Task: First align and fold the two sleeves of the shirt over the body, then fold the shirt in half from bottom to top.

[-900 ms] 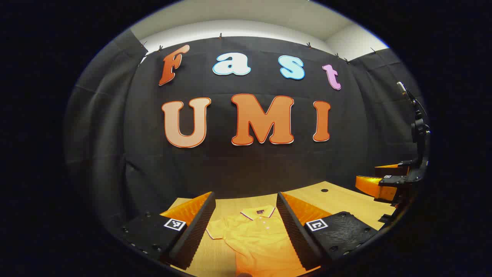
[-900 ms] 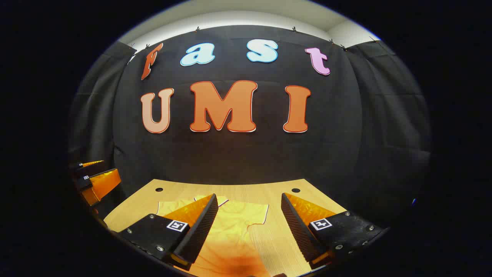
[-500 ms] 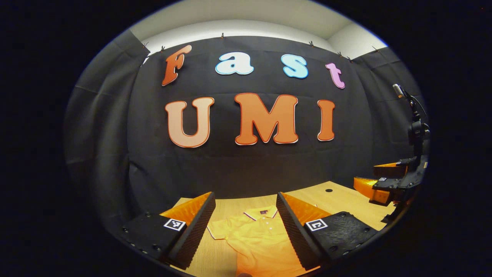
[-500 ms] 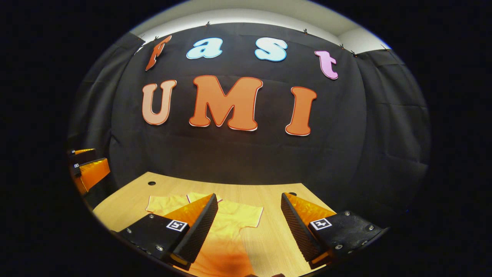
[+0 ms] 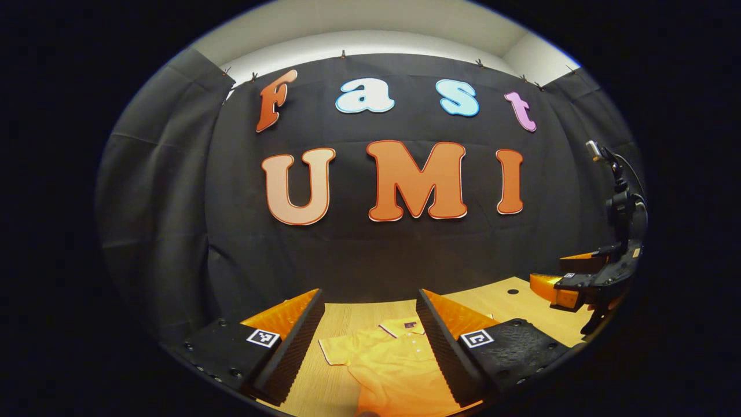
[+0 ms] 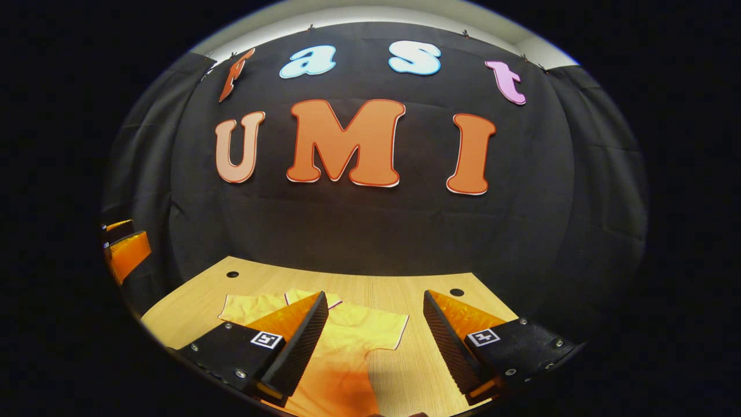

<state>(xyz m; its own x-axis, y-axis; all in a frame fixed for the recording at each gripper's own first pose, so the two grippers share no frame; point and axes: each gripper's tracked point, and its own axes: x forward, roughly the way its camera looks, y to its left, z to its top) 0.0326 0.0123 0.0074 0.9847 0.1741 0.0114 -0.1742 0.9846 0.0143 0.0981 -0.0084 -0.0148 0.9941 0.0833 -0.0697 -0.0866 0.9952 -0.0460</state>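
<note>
Black cloth backs a pale wooden table [image 6: 405,295]. On it a yellow polo shirt [image 5: 393,365] lies flat, collar away, sleeves spread, just ahead of and below both tongs. Left gripper [image 5: 369,324] and right gripper [image 6: 375,324] hover spread wide, pinching nothing.
</note>
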